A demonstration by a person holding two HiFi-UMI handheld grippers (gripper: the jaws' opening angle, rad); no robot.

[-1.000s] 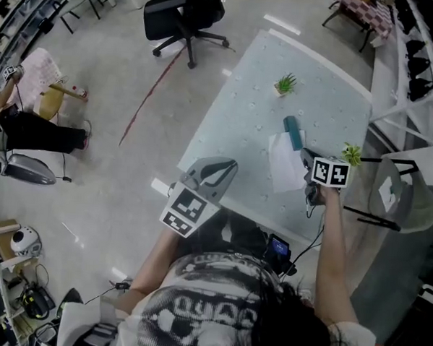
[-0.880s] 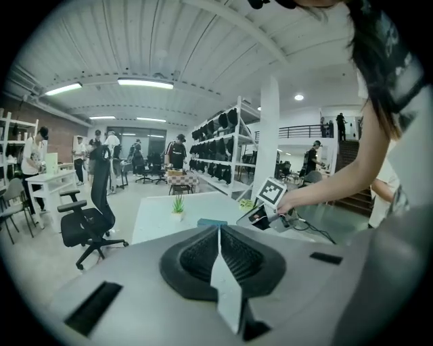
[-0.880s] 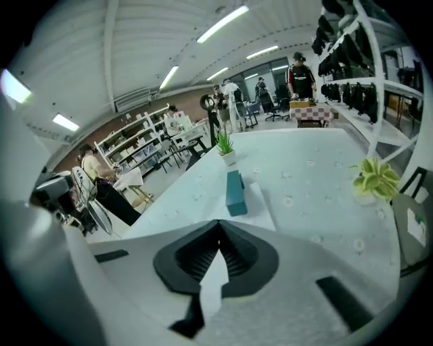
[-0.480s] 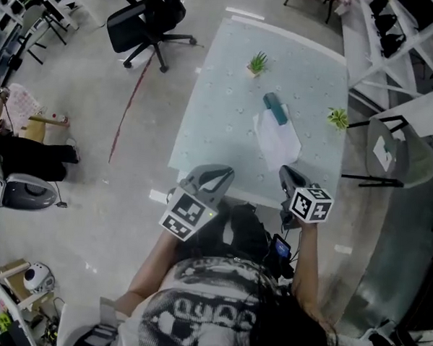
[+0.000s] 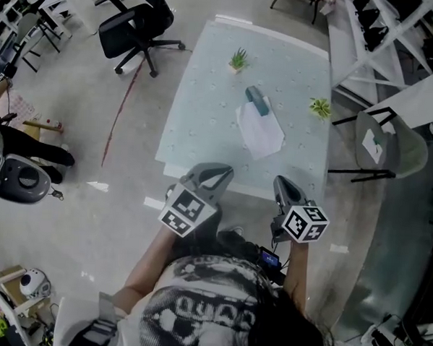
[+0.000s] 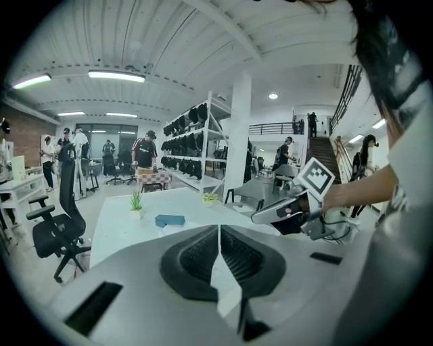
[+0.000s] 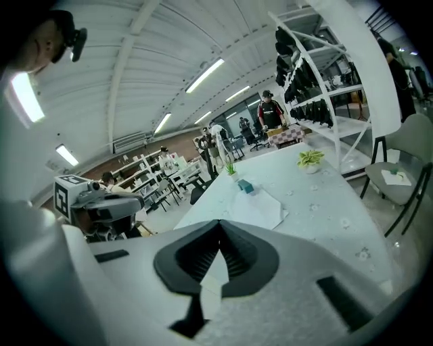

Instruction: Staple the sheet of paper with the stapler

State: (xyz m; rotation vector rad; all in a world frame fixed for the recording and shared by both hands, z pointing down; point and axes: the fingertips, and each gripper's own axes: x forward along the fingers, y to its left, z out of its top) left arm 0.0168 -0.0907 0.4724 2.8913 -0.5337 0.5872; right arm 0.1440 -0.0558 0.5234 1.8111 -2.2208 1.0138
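Observation:
A white sheet of paper (image 5: pixel 260 133) lies on the pale table (image 5: pixel 205 110), and a teal stapler (image 5: pixel 256 100) rests on its far edge. Both grippers hang off the table, in front of its near edge and close to my body. My left gripper (image 5: pixel 215 174) is shut and empty. My right gripper (image 5: pixel 282 182) is shut too, with nothing between its pads. In the left gripper view the closed left gripper (image 6: pixel 218 231) points at the stapler (image 6: pixel 170 220) far ahead. From the right gripper (image 7: pixel 218 231) the paper (image 7: pixel 260 207) and stapler (image 7: pixel 245 186) are likewise distant.
Two small potted plants (image 5: pixel 238 59) (image 5: pixel 320 107) stand on the table's far half. A black office chair (image 5: pixel 141 20) is off the table's far left, a grey chair (image 5: pixel 388 145) at its right, white shelving (image 5: pixel 383 40) behind. People stand in the background.
Both grippers drew back from the table toward my body. The right one left the paper and stapler area and came off the table's near edge. The paper and stapler stayed put.

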